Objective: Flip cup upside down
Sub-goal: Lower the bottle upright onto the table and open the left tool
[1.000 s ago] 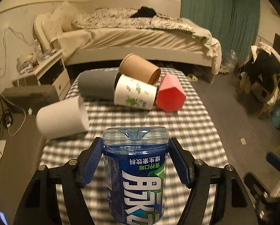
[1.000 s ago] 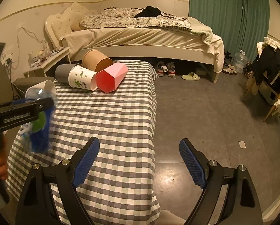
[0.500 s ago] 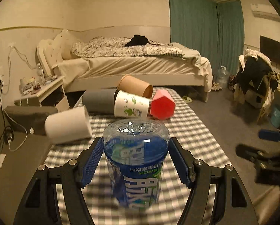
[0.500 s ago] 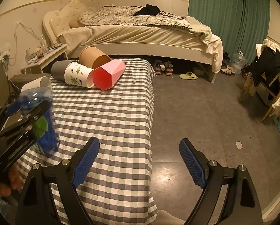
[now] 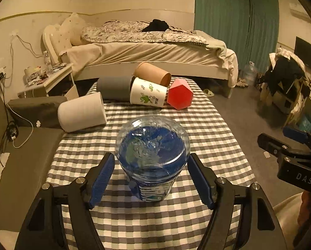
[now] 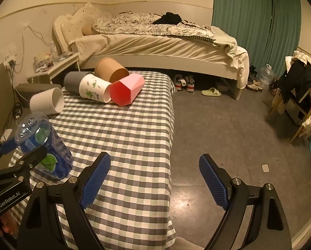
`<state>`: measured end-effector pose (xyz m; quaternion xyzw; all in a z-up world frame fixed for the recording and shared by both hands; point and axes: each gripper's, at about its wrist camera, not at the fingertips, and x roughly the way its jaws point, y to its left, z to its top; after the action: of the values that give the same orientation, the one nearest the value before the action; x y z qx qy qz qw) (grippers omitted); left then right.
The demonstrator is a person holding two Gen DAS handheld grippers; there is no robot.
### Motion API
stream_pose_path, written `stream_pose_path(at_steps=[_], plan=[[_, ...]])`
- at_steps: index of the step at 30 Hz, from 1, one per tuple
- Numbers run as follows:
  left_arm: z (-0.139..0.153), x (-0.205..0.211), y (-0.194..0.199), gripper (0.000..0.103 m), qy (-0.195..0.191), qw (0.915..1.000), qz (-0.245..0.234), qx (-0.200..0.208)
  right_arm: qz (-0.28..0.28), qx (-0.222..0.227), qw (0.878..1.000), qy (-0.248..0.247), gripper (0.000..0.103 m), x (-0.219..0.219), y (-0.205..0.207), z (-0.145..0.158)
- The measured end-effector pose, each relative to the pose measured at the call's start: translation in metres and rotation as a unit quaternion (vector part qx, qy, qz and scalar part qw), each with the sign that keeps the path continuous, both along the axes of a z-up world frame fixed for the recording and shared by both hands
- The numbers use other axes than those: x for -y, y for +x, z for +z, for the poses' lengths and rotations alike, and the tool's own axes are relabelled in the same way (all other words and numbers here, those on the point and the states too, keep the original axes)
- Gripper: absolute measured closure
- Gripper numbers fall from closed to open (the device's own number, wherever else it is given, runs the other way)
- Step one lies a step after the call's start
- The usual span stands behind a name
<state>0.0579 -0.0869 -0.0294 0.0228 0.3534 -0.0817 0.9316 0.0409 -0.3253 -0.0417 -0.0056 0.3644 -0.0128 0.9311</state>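
A clear plastic cup with a blue label point(image 5: 152, 158) stands upside down on the checked table point(image 5: 207, 137), its closed base up. My left gripper point(image 5: 152, 179) is open, one pad on each side of the cup with a gap to each. The cup shows at the left of the right wrist view point(image 6: 43, 145), with the left gripper's finger point(image 6: 19, 162) in front of it. My right gripper point(image 6: 154, 179) is open and empty over the table's right edge and the floor.
Several cups lie on their sides at the table's far end: a white one point(image 5: 82, 112), a grey one point(image 5: 113, 87), a printed white one point(image 5: 148, 92), a brown one point(image 5: 152, 73) and a red faceted one point(image 5: 179, 96). A bed point(image 5: 151, 52) stands behind.
The left gripper lowered the cup onto the table, base up, and its pads have opened away from it. The right gripper has hardly moved.
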Motion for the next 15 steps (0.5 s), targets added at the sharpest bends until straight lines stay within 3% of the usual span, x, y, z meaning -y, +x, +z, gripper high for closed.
stream_pose_path(at_steps=[8, 15], plan=[[0.043, -0.022, -0.017, 0.022, -0.05, 0.9985, 0.007, 0.02, -0.003, 0.045, 0.999, 0.015, 0.016, 0.0, -0.032, 0.036], [0.058, -0.057, -0.049, 0.022, -0.031, 0.9979, 0.028, 0.049, 0.009, 0.097, 0.995, 0.032, 0.016, -0.023, -0.078, 0.064]])
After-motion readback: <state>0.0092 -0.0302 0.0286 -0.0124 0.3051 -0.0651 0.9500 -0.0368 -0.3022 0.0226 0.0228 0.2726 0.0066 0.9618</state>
